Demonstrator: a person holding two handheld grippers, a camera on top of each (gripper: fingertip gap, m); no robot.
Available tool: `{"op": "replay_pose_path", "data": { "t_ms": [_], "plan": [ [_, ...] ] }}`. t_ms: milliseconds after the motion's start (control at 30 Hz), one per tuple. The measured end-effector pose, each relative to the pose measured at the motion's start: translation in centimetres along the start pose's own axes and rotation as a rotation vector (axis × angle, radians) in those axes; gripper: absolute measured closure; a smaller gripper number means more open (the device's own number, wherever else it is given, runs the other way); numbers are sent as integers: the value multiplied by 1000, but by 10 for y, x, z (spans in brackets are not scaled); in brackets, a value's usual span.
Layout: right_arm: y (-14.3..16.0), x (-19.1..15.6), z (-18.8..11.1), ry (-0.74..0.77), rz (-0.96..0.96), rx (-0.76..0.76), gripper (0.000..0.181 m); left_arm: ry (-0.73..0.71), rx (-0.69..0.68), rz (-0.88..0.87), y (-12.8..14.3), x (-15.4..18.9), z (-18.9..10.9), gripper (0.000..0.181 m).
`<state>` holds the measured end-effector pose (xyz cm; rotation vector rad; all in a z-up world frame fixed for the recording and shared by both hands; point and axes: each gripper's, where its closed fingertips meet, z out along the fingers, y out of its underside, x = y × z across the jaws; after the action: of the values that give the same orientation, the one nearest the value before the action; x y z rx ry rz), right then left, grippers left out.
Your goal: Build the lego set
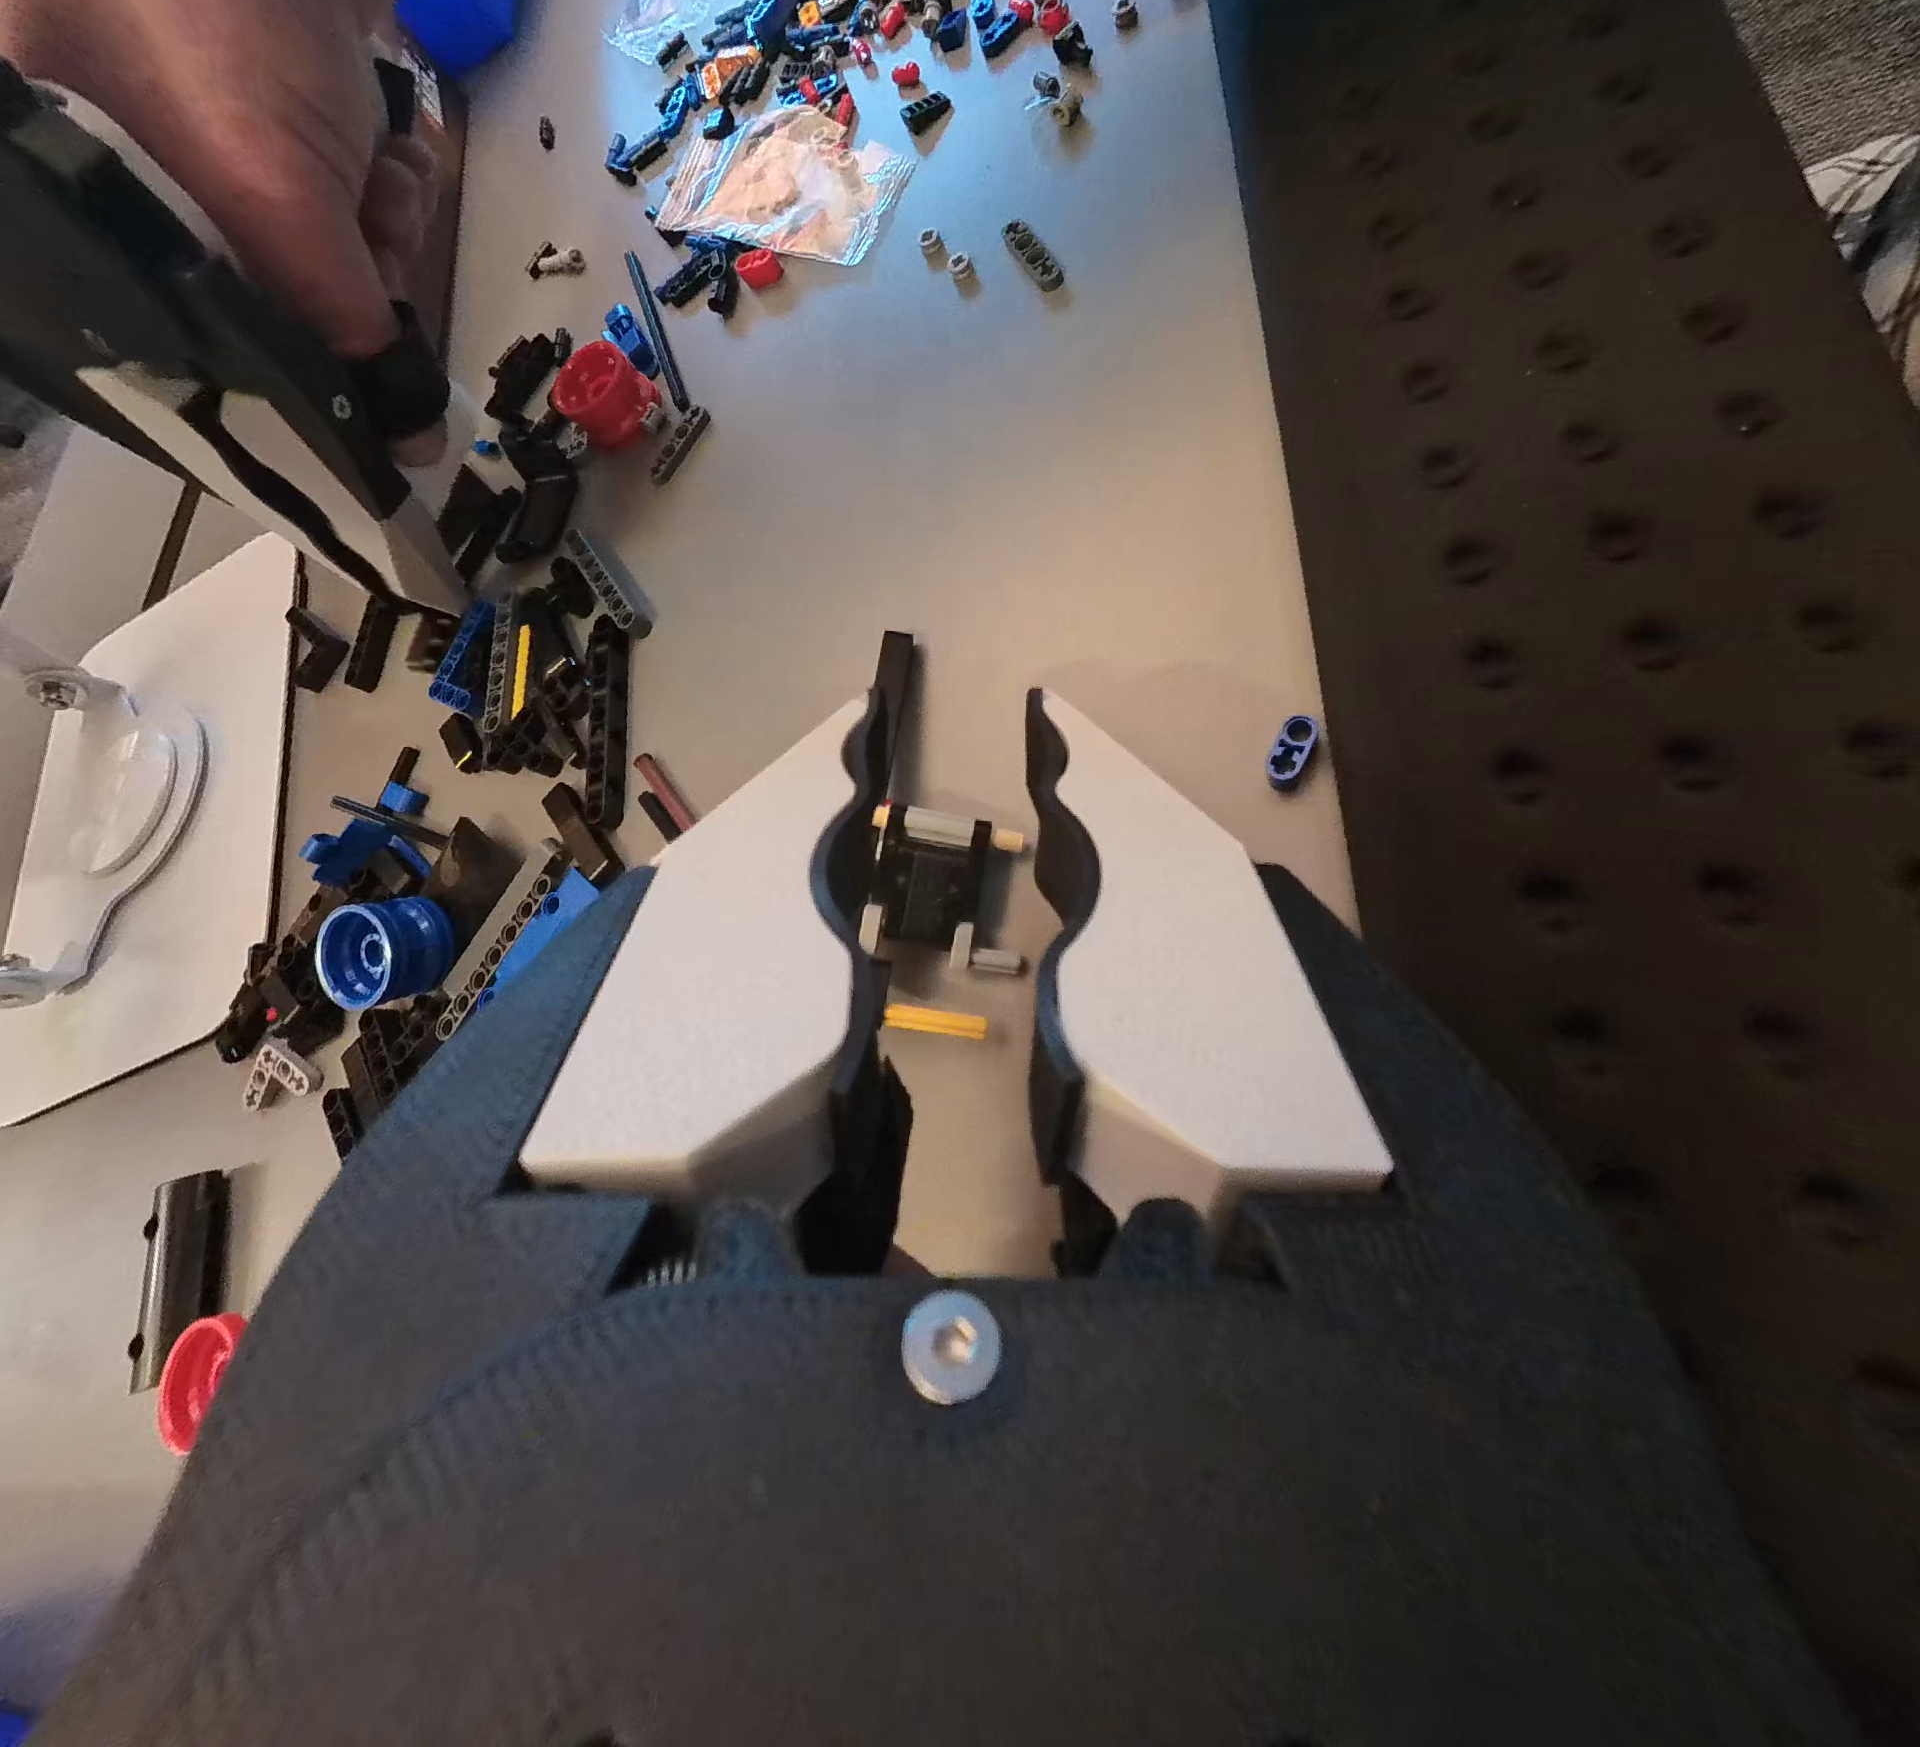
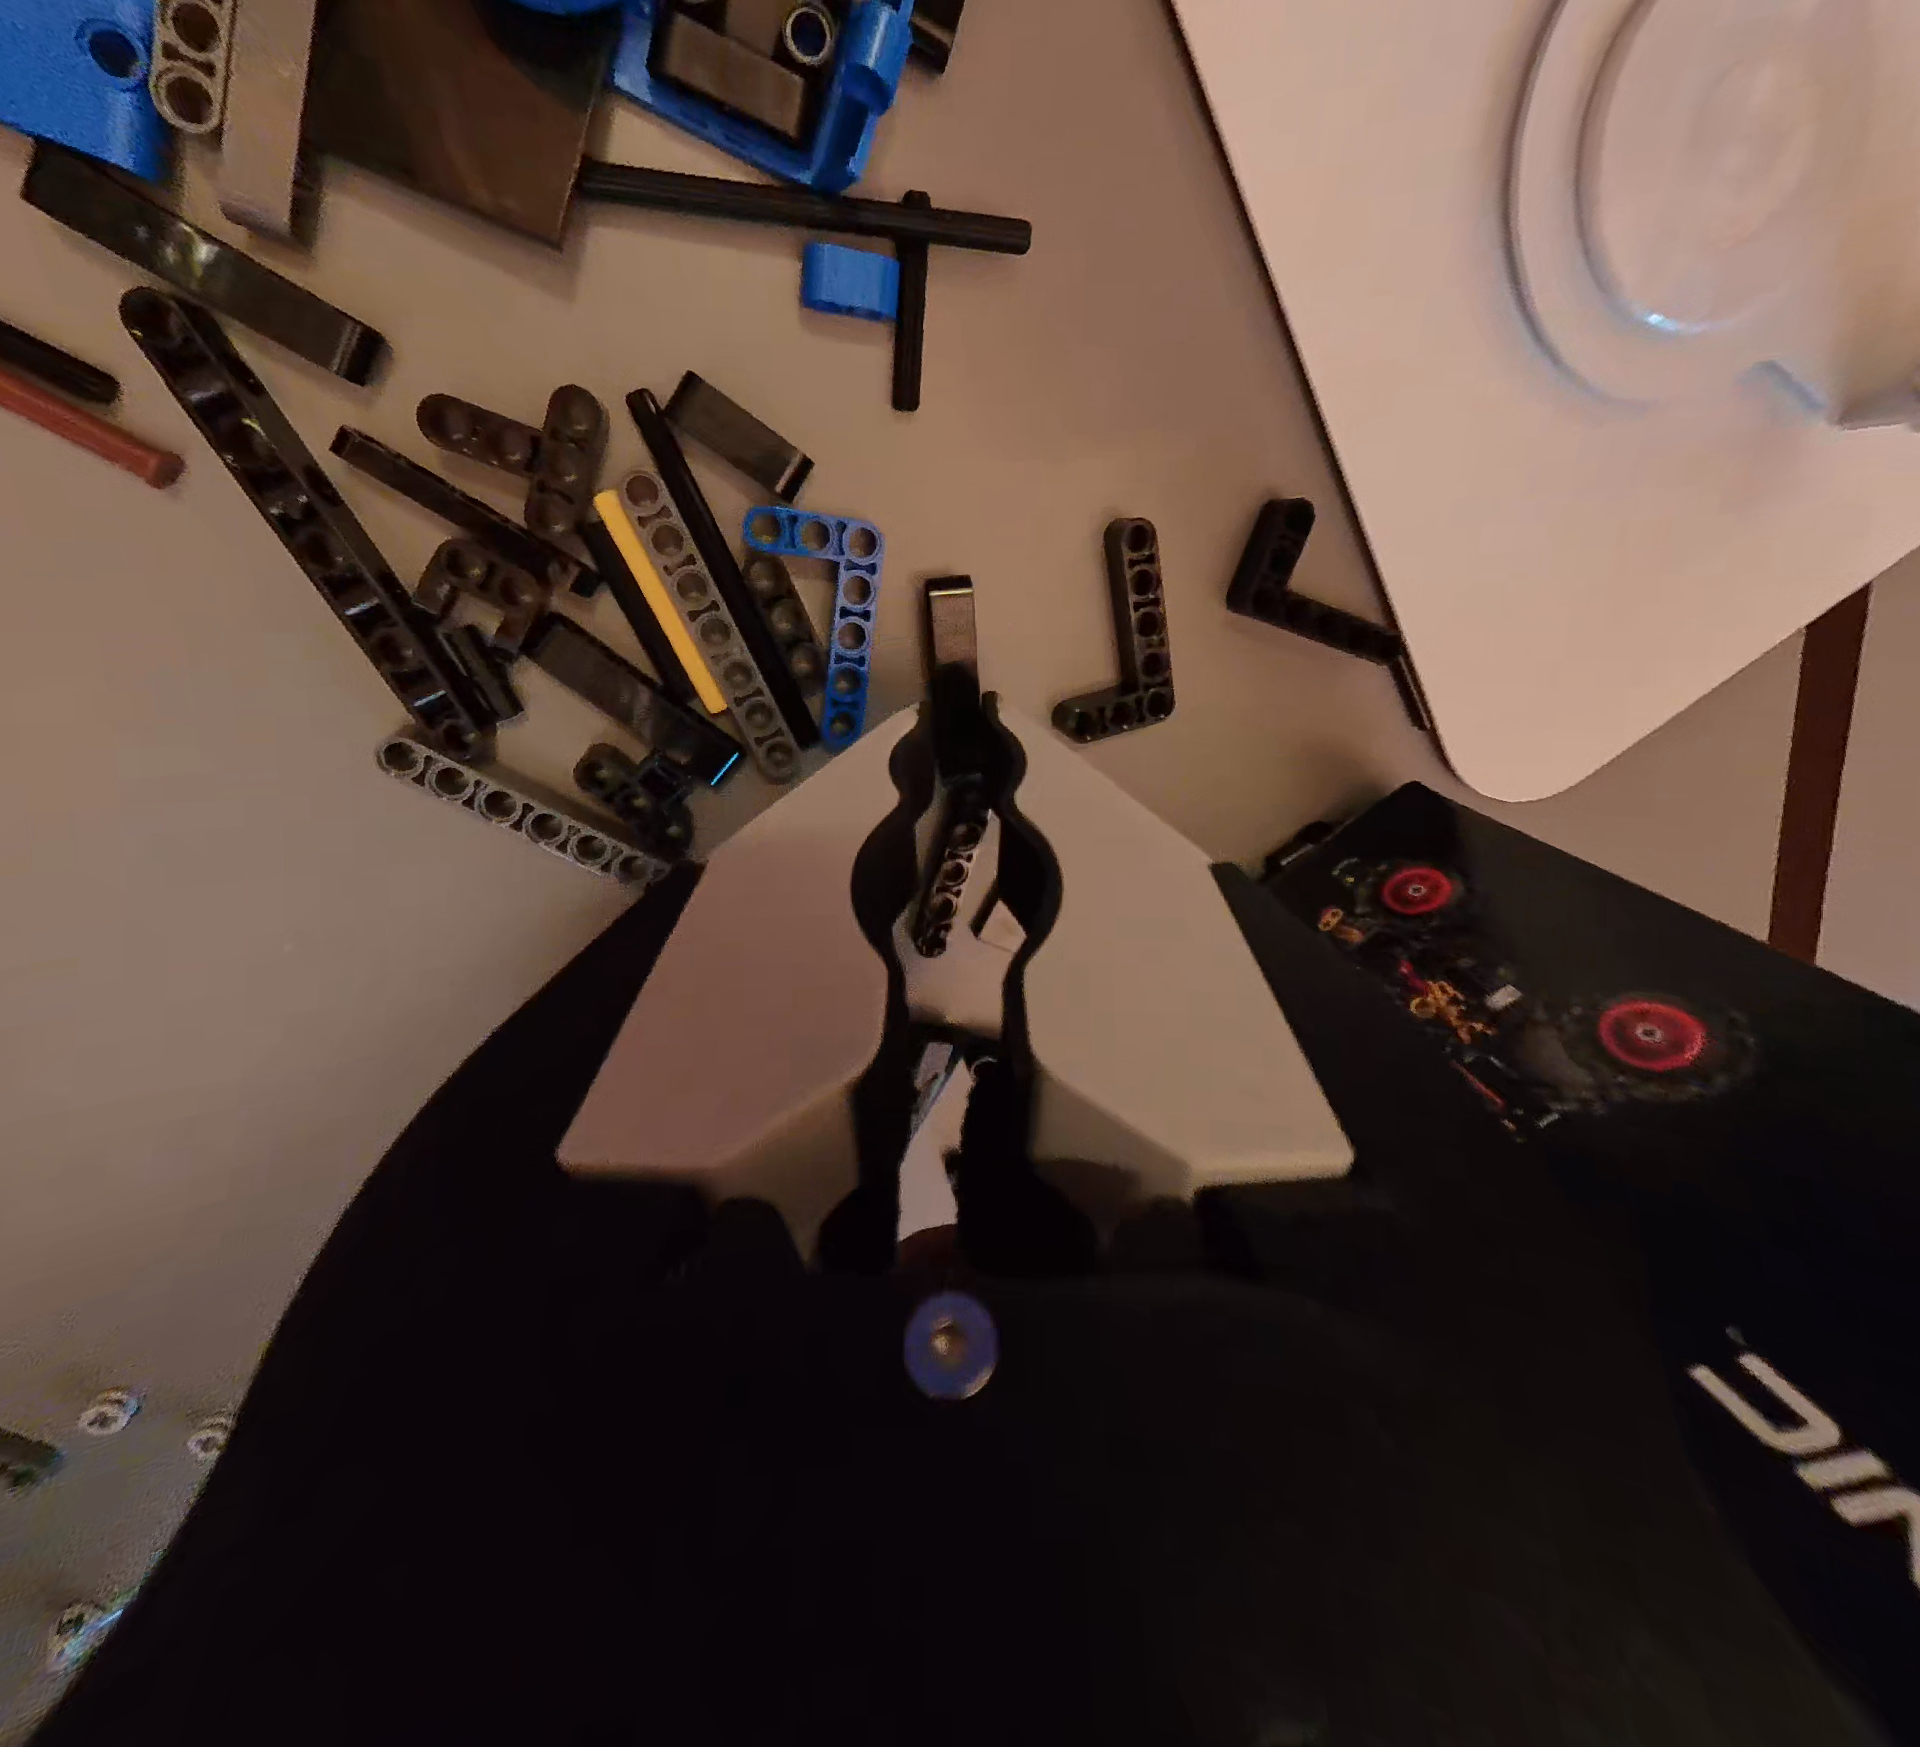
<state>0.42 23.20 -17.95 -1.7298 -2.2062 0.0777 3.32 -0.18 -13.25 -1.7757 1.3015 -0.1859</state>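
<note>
My left gripper [image 1: 954,700] is open and low over the grey table [image 1: 987,471]. Between its fingers lies a small black and grey assembly [image 1: 930,887] with tan pins, and a yellow axle [image 1: 935,1024] just behind it. A black beam [image 1: 896,674] runs along the inner side of the left finger; I cannot tell whether it touches. My right gripper [image 2: 956,715] is shut on a black holed beam [image 2: 951,850] that sticks out past the tips. It is held in a hand, with its tip [image 1: 431,591] over a pile of beams [image 1: 551,679].
Loose black, grey and blue beams [image 2: 665,617] lie left of the right gripper, with black L-beams [image 2: 1132,648] to its right. A white board [image 2: 1455,347], a black booklet [image 2: 1558,1022], a blue rim [image 1: 379,954], a red rim [image 1: 597,388], a plastic bag [image 1: 790,191] and a dark perforated panel [image 1: 1558,554] surround the work area. Across from one pair of fingers to the other is roughly 25 centimetres.
</note>
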Motion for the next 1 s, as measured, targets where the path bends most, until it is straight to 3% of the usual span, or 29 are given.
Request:
{"op": "replay_pose_path", "data": {
  "t_ms": [233, 367, 500, 767, 833, 933, 1000],
  "plan": [
    [-13, -14, -30, -50, 38, 166, 174, -19, 10, 3, -2, -3, -1, 156],
    [-23, -35, -60, -125, 58, 303, 175, -148, 34, -13, -7, -27, -7, 155],
    [-33, -64, -90, -218, 50, 421, 174, -299, 90, -52, -13, -57, -20, 153],
    [-46, -135, -116, -380, -52, 512, 174, -400, 67, 18, -17, -67, -16, 142],
    [-50, -154, -118, -441, -81, 528, 175, -415, 66, 60, -21, -66, -13, 146],
    [-56, -172, -121, -509, -100, 556, 174, -422, 57, 126, -25, -61, -10, 166],
    [-56, -175, -120, -521, -98, 555, 174, -420, 47, 144, -24, -60, -9, 166]
  ]
}}
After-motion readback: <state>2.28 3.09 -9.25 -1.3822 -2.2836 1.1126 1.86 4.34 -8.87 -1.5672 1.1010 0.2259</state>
